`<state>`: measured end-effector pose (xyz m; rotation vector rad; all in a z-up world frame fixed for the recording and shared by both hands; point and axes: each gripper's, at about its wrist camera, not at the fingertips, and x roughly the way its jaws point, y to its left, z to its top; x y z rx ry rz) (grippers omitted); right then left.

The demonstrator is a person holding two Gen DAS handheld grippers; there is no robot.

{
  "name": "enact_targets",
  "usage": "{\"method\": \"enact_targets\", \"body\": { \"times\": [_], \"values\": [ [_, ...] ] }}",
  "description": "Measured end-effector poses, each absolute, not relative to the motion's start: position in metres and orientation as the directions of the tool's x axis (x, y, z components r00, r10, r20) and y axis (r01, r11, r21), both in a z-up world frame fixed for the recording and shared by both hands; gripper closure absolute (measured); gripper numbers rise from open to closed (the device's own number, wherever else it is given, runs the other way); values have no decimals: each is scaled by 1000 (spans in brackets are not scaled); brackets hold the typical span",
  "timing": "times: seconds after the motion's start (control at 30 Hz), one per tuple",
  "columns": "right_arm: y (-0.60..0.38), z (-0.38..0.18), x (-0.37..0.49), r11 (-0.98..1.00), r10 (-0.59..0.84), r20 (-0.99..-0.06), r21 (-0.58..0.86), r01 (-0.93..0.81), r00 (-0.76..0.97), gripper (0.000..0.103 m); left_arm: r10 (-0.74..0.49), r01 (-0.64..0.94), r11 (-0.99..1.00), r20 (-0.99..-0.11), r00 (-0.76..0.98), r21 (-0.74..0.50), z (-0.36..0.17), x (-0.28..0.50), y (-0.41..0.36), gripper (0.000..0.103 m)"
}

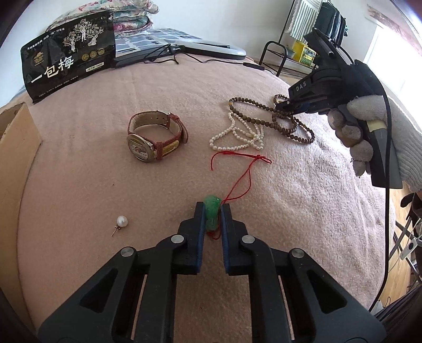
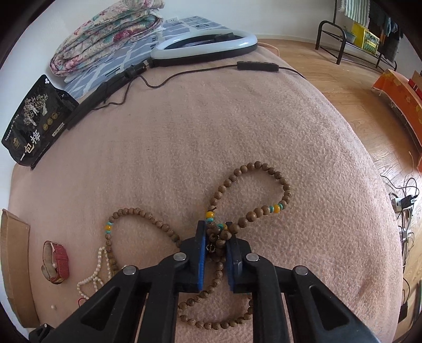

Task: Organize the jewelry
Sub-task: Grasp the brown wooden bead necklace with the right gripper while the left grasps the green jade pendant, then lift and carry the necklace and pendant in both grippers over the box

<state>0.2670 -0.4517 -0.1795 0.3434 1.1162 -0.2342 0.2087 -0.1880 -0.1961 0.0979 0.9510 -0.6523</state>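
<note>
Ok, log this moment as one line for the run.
left hand-held gripper: shut on green pendant | right hand-held gripper: shut on wooden bead string | watch, pearl strand, pearl earring: on blanket

A pink blanket (image 2: 237, 126) covers the bed beside a wooden floor (image 2: 343, 87), white wall (image 2: 277, 15) behind.

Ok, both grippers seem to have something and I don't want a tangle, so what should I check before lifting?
1. Left gripper closed on the green pendant: ok.
2. Red cord free of the pearl strand: cannot tell; its far end lies right beside the pearls.
3. Right gripper gripping the wooden bead necklace: ok, several strands bunched between the pads.
4. Necklace clear of the pearls: not ok; the loops overlap.
5. Watch and pearl earring out of the way: ok.
</note>
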Motion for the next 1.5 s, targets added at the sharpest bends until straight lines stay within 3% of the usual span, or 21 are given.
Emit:
{"method": "enact_targets", "body": {
  "times": [0.13,1.5],
  "values": [
    [-450,-167,256,929,-14,-887,160,335,461,93,-486,542,810,-773,409,-223,-191,208,-181,100],
    [-365,10,160,988,105,-663,151,-5,741,94,-528,485,838,-599,603,-250,-82,172,-105,100]
  ]
}}
